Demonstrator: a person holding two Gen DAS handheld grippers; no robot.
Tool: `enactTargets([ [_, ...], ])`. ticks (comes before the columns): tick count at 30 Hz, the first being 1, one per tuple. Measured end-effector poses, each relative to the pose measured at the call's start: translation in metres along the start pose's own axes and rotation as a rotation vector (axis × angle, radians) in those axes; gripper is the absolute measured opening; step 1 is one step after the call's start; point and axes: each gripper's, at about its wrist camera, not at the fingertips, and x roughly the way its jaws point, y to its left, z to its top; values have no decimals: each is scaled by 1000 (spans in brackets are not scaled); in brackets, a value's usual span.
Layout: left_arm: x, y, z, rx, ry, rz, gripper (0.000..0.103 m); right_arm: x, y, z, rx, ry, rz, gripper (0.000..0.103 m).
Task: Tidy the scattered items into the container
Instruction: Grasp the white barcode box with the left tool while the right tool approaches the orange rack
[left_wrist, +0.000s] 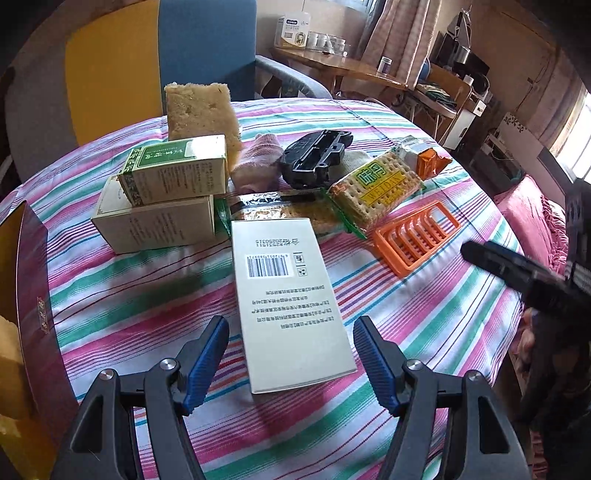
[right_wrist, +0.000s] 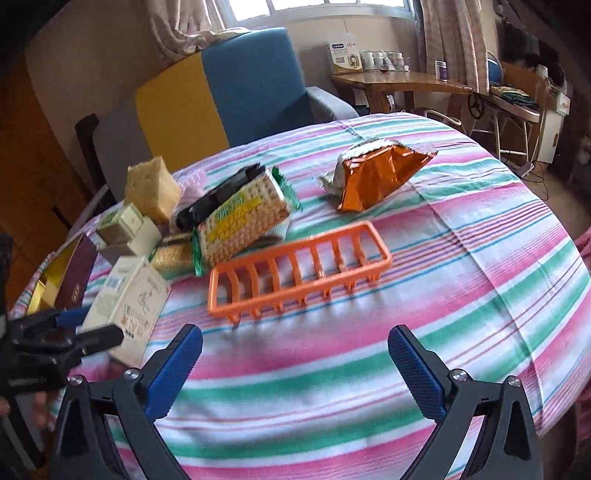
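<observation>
1. My left gripper (left_wrist: 291, 363) hangs over the near end of the long white carton (left_wrist: 284, 295), blue pads spread either side of it and not pressing; nothing is held.
2. My right gripper (right_wrist: 295, 365) stands at its widest, empty, with the orange rack (right_wrist: 299, 266) just ahead on the striped cloth (right_wrist: 480, 295).
3. The container (left_wrist: 33, 295), a dark red box with a gold lining, sits at the table's left edge; a yellowish sponge-like piece seems to be in it already.
4. Risk, as I judge it: the carton lies flat and is broad, so pads closing on its long sides could skid off the smooth card or push it into the cracker packets (left_wrist: 373, 188).
5. The rack is open slats on small feet; a grip on one thin bar could tilt it or let it swing.
6. The two green-and-white boxes (left_wrist: 166, 195) are stacked beside the sponge block (left_wrist: 201, 110); a careless sweep could topple them.
7. Room: the cloth to the right and near side is bare, giving the right gripper free approach.
8. The left side is tight; the carton's path to the container passes the stacked boxes, and the two grippers sit near each other.
</observation>
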Motion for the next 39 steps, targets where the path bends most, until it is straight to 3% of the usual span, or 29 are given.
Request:
enactTargets([
  [4, 11, 12, -1, -29, 19, -13, 70, 10, -18, 42, 46, -36, 11, 103],
  [8, 16, 19, -5, -37, 30, -28, 60, 39, -30, 73, 61, 10, 30, 103],
  [9, 15, 20, -7, -38, 29, -35, 55, 47, -32, 76, 66, 29, 36, 103],
  [12, 13, 22, -11, -36, 24, -57, 52, 67, -34, 77, 84, 79, 87, 103],
  [21, -8, 25, -36, -45, 15, -83, 51, 51, 17, 27, -23, 187, 347, 103],
  [31, -36, 31, -80, -92, 0, -78, 51, 10, 51, -39, -11, 276, 481, 103],
  [37, -41, 35, -87, -140, -9, -55, 51, -25, 71, -33, -136, 222, 427, 103],
  [39, -44, 37, -90, -149, -13, -63, 58, -28, 75, -24, -174, 193, 382, 103],
])
